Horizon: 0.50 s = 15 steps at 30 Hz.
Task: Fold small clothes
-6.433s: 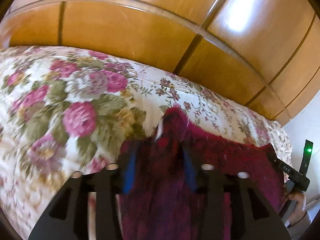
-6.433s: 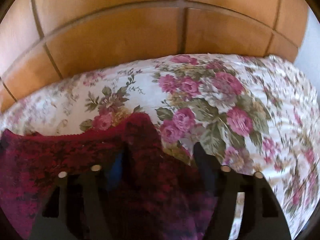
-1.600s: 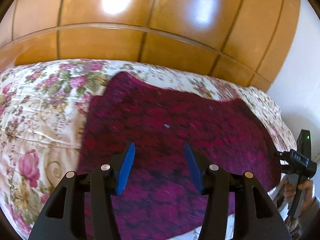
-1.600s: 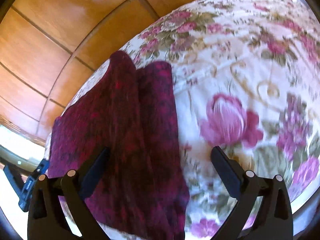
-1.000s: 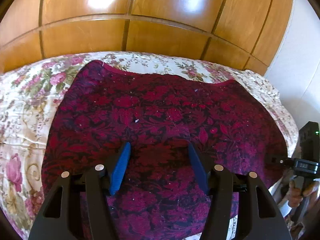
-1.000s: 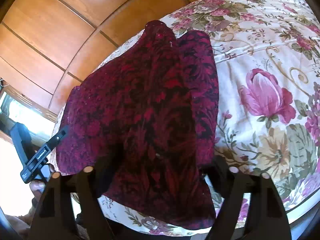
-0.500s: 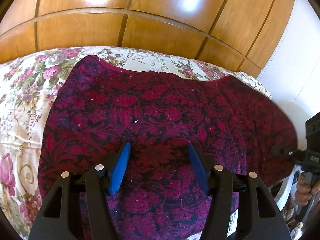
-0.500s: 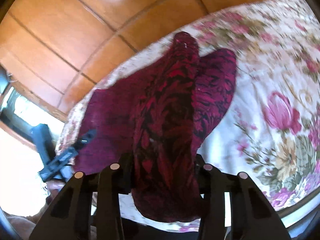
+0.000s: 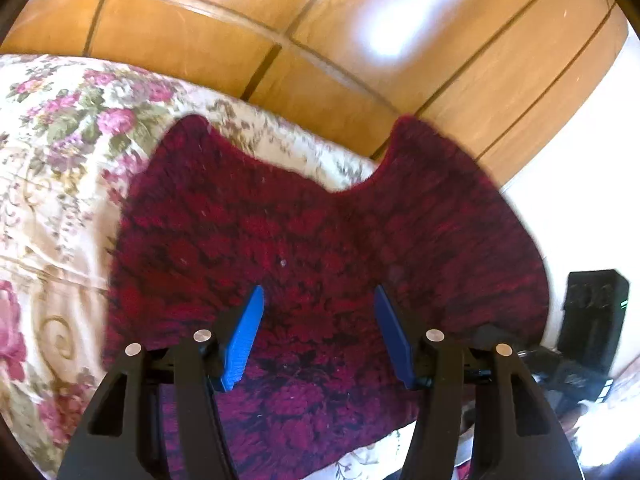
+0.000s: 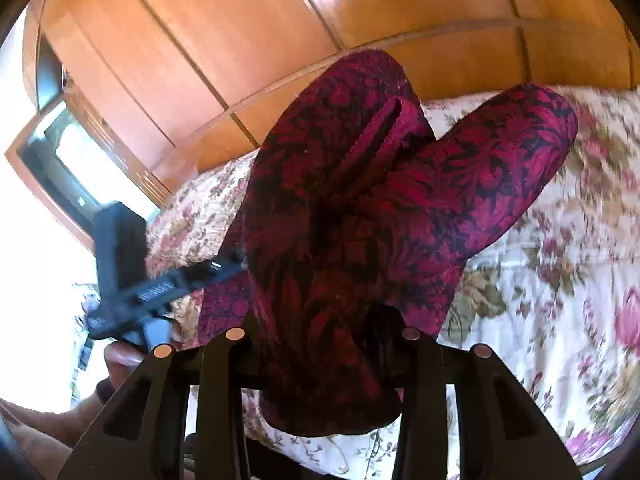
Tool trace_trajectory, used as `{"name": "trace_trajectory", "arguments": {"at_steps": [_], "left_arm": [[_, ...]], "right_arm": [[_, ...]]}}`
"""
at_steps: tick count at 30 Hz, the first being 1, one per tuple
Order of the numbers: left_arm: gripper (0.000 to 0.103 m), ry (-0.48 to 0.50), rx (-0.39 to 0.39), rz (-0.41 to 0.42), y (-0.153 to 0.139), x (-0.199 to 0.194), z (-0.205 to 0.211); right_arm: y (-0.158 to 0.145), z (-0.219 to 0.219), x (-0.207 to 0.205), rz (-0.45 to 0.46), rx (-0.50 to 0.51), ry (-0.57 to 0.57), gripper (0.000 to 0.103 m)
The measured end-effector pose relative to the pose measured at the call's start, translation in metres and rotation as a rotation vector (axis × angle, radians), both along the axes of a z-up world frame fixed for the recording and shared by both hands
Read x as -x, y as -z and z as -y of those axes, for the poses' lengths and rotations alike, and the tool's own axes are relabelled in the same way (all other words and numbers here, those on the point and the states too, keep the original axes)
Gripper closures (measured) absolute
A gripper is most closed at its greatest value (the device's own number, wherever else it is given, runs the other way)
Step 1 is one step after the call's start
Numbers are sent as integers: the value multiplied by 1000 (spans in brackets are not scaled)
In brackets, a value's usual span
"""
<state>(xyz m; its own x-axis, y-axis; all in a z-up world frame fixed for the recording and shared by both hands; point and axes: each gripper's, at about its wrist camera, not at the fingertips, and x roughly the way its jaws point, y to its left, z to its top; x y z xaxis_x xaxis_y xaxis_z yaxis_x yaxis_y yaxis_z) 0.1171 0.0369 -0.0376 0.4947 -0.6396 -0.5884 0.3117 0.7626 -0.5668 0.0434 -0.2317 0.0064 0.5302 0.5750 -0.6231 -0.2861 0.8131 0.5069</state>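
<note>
My right gripper [image 10: 320, 332], which hung open over the crimson floral-patterned garment [image 9: 320, 248] on the floral bedspread [image 9: 52, 184] a second ago, now pinches its right edge and lifts it toward nine o'clock, beginning the fold, while my left gripper [image 9: 318, 336] hovers open, holding nothing.

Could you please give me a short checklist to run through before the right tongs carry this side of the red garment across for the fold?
1. Right tongs shut on the red garment: ok.
2. Gripped side lifted off the floral bedspread: ok.
3. Left tongs open, holding nothing, above the cloth: ok.
4. Far side of the garment lying flat on the bedspread: ok.
5. Lifted part smooth: not ok, it is bunched and doubled over.
6. How much cloth the tongs have pinched: cannot tell.
</note>
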Motion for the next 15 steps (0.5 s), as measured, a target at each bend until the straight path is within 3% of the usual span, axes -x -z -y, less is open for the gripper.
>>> {"name": "trace_trajectory", "arguments": {"at_steps": [8, 11, 15], "left_arm": [[45, -99, 3, -15, 5, -6, -54], [55, -68, 68, -65, 19, -7, -65], [55, -63, 125, -118, 38, -10, -68]], "right_arm": [[-17, -9, -11, 47, 52, -14, 69], [-25, -17, -11, 66, 45, -35, 69], [-35, -45, -9, 99, 28, -94, 70]]}}
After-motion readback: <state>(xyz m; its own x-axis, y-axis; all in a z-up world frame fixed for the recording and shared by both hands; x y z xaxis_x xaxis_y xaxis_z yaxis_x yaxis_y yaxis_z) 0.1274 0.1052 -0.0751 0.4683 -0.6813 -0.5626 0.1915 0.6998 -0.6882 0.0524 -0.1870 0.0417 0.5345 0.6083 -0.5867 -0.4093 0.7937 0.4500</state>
